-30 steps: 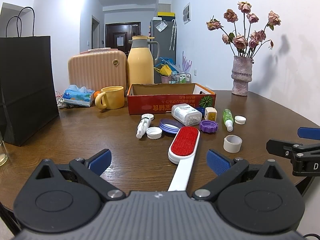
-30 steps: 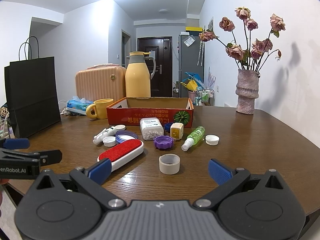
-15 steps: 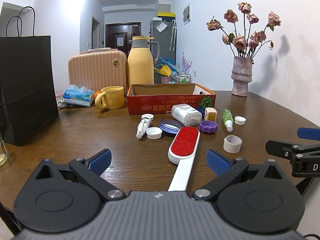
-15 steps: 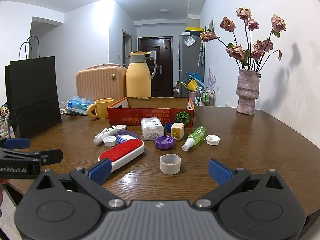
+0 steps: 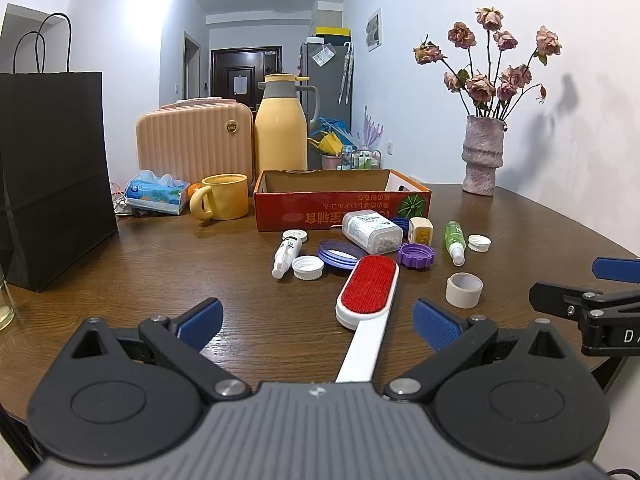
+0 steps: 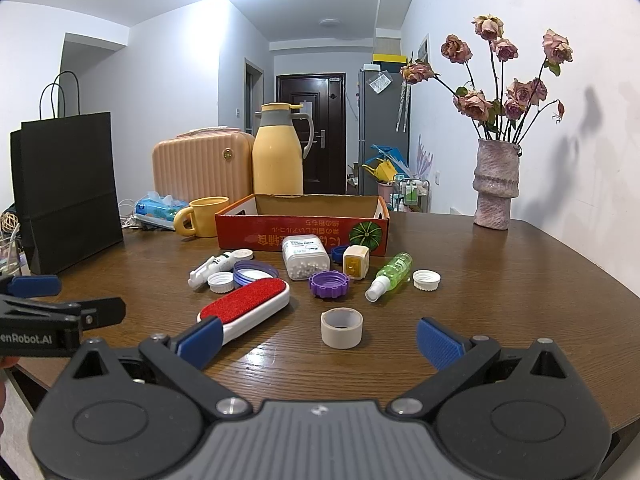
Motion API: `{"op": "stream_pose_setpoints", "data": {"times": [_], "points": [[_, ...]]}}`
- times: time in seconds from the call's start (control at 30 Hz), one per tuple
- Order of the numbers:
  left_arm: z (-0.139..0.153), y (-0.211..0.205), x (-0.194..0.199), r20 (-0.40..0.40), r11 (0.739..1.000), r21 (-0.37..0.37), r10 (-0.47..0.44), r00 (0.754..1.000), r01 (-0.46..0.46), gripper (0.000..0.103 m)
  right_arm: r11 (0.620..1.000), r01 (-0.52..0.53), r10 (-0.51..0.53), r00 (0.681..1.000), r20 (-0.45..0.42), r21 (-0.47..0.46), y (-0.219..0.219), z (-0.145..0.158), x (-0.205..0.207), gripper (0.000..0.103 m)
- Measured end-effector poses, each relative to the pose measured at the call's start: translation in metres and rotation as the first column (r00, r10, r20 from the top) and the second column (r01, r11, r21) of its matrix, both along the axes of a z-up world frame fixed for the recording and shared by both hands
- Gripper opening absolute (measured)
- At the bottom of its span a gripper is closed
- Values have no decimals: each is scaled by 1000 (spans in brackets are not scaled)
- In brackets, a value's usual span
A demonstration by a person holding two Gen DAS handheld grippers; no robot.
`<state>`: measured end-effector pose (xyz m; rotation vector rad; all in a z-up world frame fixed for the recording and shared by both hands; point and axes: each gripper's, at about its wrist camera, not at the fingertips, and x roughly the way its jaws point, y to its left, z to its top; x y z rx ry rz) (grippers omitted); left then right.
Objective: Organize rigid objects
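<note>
Nothing of note has moved since the earlier frames: both grippers hover at the near edge of the desk (image 5: 120,264) as before, and the clutter lies unchanged.

Left gripper (image 5: 318,318): fingers spread wide, holding nothing. Right gripper (image 6: 318,334): fingers likewise wide and empty.

Lint brush (image 5: 370,288): red pad, white handle, flat on the desk. Its long axis runs near to far in the left wrist view, the handle end pointing back between the left fingers, slightly right of centre. From the right gripper it lies to the left, set slantwise. The left hand is judged the nearer and better lined up.

Tape roll (image 6: 342,327): upright on the desk, just ahead of the right gripper, between its fingers' lines. The right hand is the nearer.

Farther items, grouped in front of the box: white jar (image 5: 372,229), purple cap (image 5: 417,255), green spray bottle (image 5: 455,242), white caps, blue lid, small white bottle.

Cardboard box (image 5: 340,208): open, far centre, apparently empty; the likely destination.

Task progress: judged not yet begun, all loose items outside the box.
</note>
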<state>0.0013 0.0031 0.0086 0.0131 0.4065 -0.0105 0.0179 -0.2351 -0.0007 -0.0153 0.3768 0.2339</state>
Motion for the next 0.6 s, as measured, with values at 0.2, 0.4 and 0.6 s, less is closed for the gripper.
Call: {"op": "stream_pose_setpoints", "data": {"times": [0.2,0.4,0.6], "points": [[0,0,0,1,1000,-1,0,1000,0,103,1000,0,0,1000,0,0,0,0,0,103],[0,0,-1,1,1000,-1,0,1000,0,103,1000,0,0,1000,0,-1,0,0,0,103],[-1,1,-1,1,1000,-2,0,1000,0,103,1000,0,0,1000,-1,-1,0,-1,0,103]]}}
